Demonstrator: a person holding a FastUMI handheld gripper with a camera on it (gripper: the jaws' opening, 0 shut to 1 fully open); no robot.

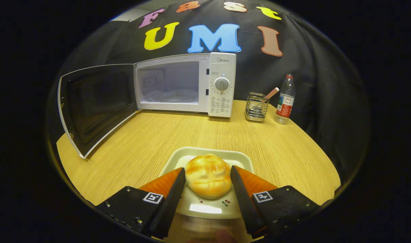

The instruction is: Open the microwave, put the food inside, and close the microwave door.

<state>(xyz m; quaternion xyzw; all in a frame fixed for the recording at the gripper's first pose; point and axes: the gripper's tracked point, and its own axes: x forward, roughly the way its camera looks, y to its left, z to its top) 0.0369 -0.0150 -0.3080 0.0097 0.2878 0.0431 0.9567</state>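
The microwave (185, 84) stands at the back of the wooden table (141, 145), its door (94, 108) swung wide open to the left, the door's far edge reaching out over the table toward its left edge. The cavity is lit and bare apart from the glass turntable (173, 97). Between the microwave's front and the plate (195, 155) lies a broad stretch of bare tabletop. To the right of the microwave stand a wire holder (256, 108) with a striped straw (271, 93) in it, and just beside that a water bottle (285, 99) — both well apart from the plate.

The gripper (208, 177) points level toward the microwave, low over the table's near edge. Its fingers flank the bun (209, 175) on the plate, touching or nearly touching its sides (a firm squeeze cannot be confirmed).
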